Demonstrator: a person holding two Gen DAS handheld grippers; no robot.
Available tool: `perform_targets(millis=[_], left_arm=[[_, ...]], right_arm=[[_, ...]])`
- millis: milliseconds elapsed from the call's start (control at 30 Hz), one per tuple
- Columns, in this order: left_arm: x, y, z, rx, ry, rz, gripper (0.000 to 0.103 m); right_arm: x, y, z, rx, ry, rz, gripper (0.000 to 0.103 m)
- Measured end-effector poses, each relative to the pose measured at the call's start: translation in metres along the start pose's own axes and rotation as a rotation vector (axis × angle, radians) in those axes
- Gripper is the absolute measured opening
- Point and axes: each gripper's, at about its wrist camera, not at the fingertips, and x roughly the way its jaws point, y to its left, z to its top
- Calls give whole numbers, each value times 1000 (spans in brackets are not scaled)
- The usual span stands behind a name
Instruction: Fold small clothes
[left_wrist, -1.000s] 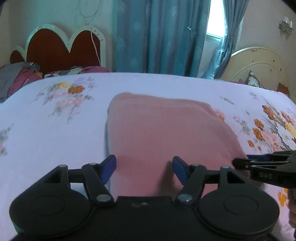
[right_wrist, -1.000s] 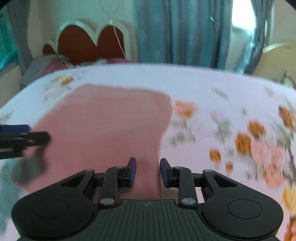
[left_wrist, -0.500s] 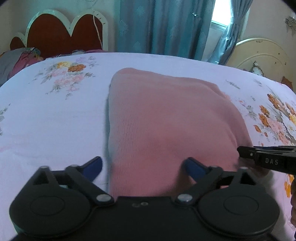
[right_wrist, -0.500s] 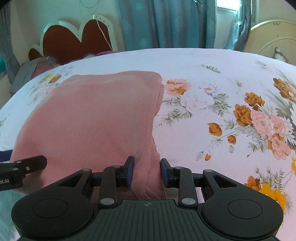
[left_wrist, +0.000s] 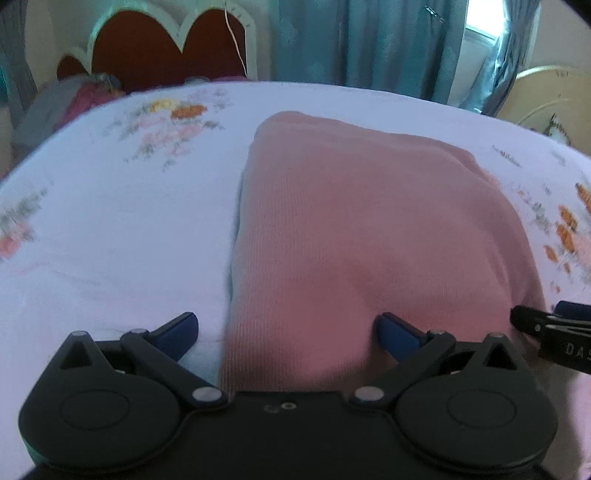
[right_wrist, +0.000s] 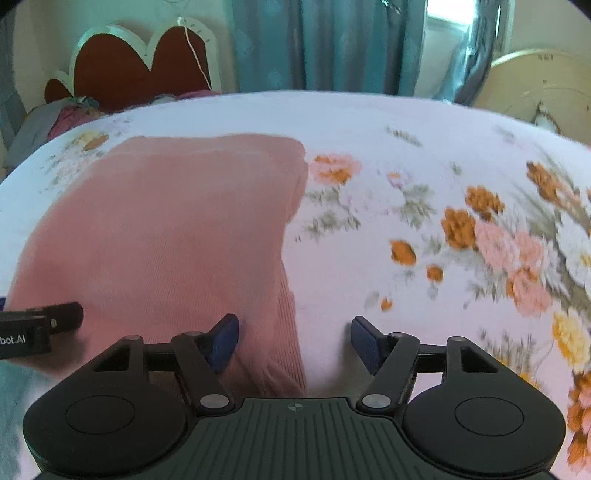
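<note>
1. While the pink garment lies folded into a thick rectangle on the bed, its near edge toward the near side of the mattress, both tools sit at that edge.
2. Left gripper stands fully wide, with the garment's near left corner between its fingers but not pressed; nothing is held.
3. Right gripper is opening at this moment; the ribbed near right corner lies between its fingers, and the pads look clear of the cloth.
4. Risk, as I judge it: the knit is soft and thick, so a pad that drags on a layer as a tool pulls away could lift the top layer and spoil the fold.
5. Another risk: the near right corner looks bunched, and it may spring open if left unpressed.
6. Under the garment lies a pale sheet printed with orange and pink flowers, densest toward the right edge.
7. Beyond the far edge are a red scalloped headboard, teal curtains, a bright window, and a heap of clothes by the far left corner.
</note>
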Motion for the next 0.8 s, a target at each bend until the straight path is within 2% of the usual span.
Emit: perform_targets(millis=[200,300,367,433,500,567,733,800], left_arm=[[-27,-9,-11,-11,-52,34,102],[-47,-12,-16,23,-76,56,102],[-66,-19,-22,57,-113,114,102],[-89,-29,-30,103,-167,204,102],[-112,-37,-40,130,-190,245,102],[-135,-41,-48,123,-183,207,102],[-198,-45,-69,27,-188,119,102],[-223,-47,-79,3,-201,91,102]], right_arm=[[-25,-2,-3,-6,-21,22,67],[-46,-3,-12,-23,-44,51,67],[-62,-2,-19,-41,-58,70,67],[-80,-3,-27,-64,-79,88,67],[-101,-5,-36,-83,-102,101,67],[-122,-8,-46,-89,-122,116,67],[-189,-21,-74,-80,-179,133,67],[-217,-26,-84,-76,-214,129,82]])
